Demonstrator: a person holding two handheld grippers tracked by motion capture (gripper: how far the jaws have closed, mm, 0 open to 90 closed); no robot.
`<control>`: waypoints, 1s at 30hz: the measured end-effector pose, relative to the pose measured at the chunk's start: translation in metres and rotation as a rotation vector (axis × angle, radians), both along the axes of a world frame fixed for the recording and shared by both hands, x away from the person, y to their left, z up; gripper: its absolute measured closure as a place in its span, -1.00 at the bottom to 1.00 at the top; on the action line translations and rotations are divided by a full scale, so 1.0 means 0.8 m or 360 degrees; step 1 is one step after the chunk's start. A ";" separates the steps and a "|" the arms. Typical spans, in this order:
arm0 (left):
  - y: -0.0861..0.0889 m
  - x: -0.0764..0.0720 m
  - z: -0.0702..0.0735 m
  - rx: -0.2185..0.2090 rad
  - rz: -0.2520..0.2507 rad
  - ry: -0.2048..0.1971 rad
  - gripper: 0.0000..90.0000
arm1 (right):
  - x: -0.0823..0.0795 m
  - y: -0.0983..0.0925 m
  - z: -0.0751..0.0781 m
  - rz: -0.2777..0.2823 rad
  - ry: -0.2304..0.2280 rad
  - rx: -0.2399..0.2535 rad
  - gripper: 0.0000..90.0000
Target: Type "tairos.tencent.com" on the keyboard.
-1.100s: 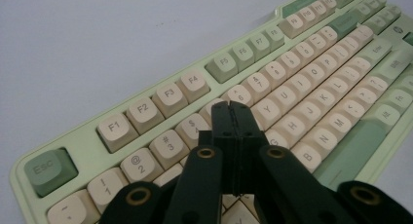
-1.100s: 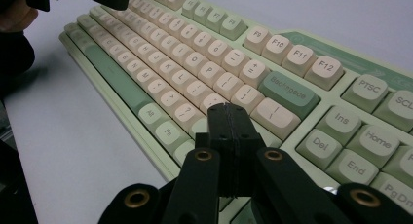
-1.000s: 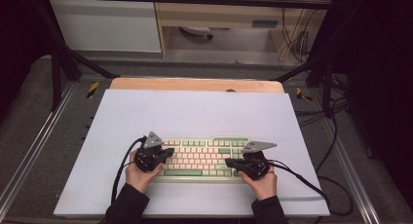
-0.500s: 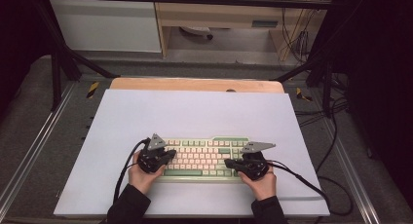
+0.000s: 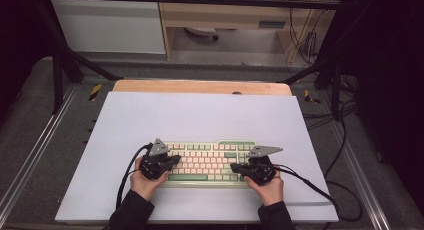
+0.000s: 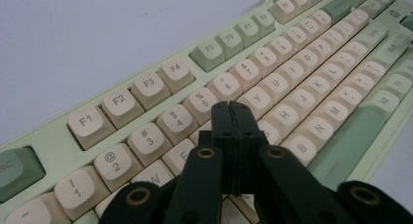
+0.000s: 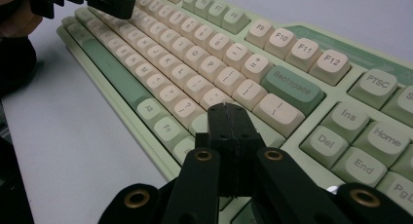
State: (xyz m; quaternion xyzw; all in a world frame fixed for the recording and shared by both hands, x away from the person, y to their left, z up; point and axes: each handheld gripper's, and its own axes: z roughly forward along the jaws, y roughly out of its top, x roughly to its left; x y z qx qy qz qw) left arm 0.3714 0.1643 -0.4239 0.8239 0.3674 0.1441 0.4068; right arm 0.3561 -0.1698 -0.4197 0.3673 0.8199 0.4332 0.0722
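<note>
Lying flat on white mat [image 5: 200,115]: pale-green keyboard [image 5: 210,162], cream keycaps.

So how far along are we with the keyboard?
Done: both grippers are shut and poised over the keyboard on the white mat. In hand: the left gripper sits above the keys near R and T, the right gripper near the Enter area. Left: no key looks pressed yet, so the pressing itself.

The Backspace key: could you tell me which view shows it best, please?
The right gripper view: the Backspace key is near and its label legible. The left gripper view shows that far end small and blurred; the high view shows the whole keyboard, keys too tiny to read.
</note>
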 end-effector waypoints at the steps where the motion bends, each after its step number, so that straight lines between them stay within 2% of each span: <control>1: 0.001 -0.001 0.001 -0.0001 -0.0001 0.0000 1.00 | 0.000 0.000 0.000 -0.0001 -0.0002 0.0004 1.00; 21: 0.025 -0.017 0.009 -0.0031 0.0022 0.0003 1.00 | -0.001 0.001 0.003 -0.0018 -0.0012 0.0046 1.00; 30: 0.040 -0.022 0.008 -0.0036 0.0049 0.0007 1.00 | 0.000 0.008 0.003 -0.0012 -0.0008 0.0033 1.00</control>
